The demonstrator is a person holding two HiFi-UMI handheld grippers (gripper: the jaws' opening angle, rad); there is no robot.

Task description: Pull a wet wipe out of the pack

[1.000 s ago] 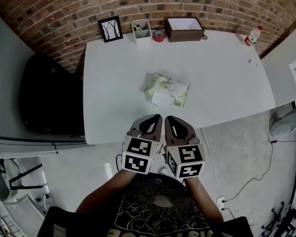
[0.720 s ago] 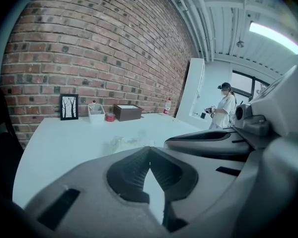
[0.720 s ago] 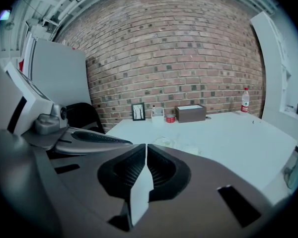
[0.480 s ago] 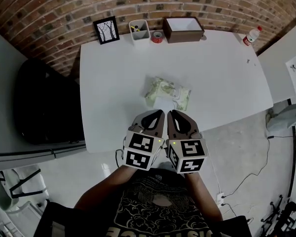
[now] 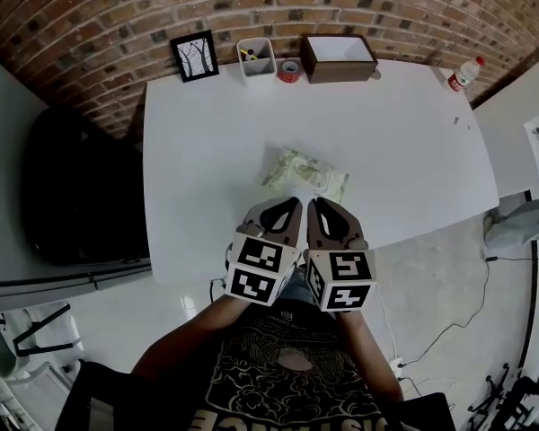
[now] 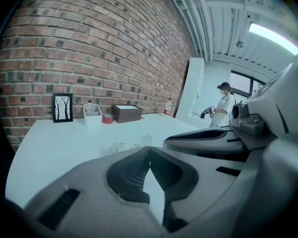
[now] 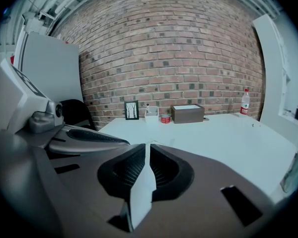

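Left hand-held gripper (image 5: 290, 202) and right hand-held gripper (image 5: 312, 202) both clenched on nothing, side by side just this side of the wet wipe pack (image 5: 305, 170) — pack lies flat mid-worktop (image 5: 207, 142) — picture frame (image 5: 195, 55) and brown box (image 5: 339, 55) well beyond the pack.

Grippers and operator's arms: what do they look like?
The left gripper and right gripper match: grey-brown tapered shells, black ribbed jaws, a white cube with black square markers at each rear. No cables visible. Forearms bare; black T-shirt with pale print.
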